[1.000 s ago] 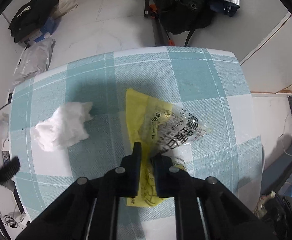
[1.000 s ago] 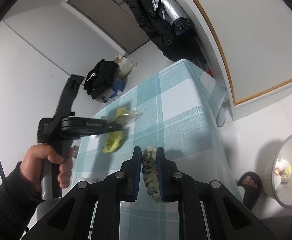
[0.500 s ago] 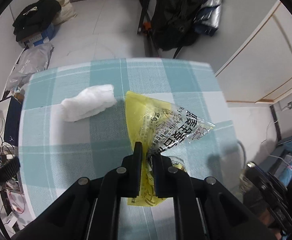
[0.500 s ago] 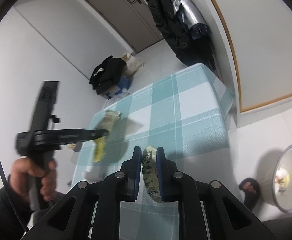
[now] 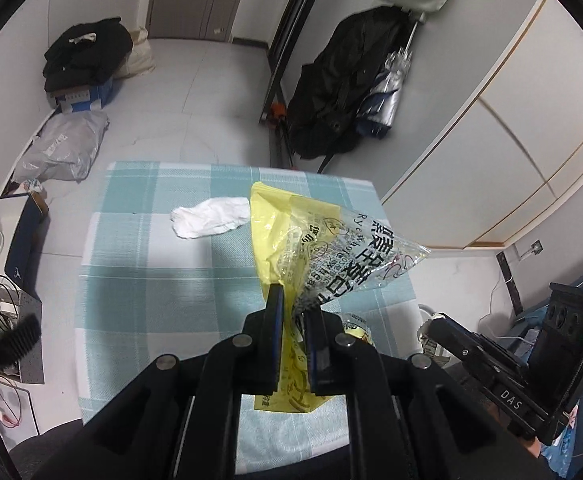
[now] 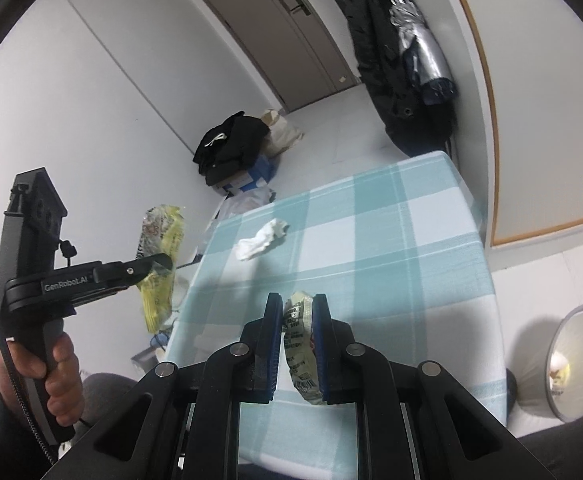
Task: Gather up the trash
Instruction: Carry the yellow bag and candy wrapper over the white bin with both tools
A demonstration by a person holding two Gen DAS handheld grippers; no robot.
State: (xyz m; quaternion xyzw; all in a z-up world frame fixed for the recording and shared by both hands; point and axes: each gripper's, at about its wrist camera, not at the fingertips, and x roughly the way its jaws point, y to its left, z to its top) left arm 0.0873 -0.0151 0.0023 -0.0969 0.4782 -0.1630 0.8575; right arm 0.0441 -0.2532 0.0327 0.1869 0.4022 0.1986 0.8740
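My left gripper [image 5: 294, 300] is shut on a yellow and clear plastic bag [image 5: 311, 240] and holds it high above the checked table [image 5: 151, 280]. The same bag [image 6: 159, 240] hangs from the left gripper [image 6: 163, 262] left of the table in the right wrist view. My right gripper [image 6: 298, 304] is shut on a crumpled pale snack wrapper [image 6: 299, 344] above the table's near edge. A white crumpled tissue [image 5: 209, 222] lies on the table's far half; it also shows in the right wrist view [image 6: 261, 238].
A grey trash bin [image 6: 575, 364] with trash inside stands on the floor right of the table. Black clothes on a blue box [image 5: 85, 60], a grey bag [image 5: 63, 148] and hanging coats [image 5: 343, 84] lie beyond the table.
My left gripper has risen and pulled back with the yellow bag, so the table looks smaller. The right gripper has lifted a little with the wrapper still held.
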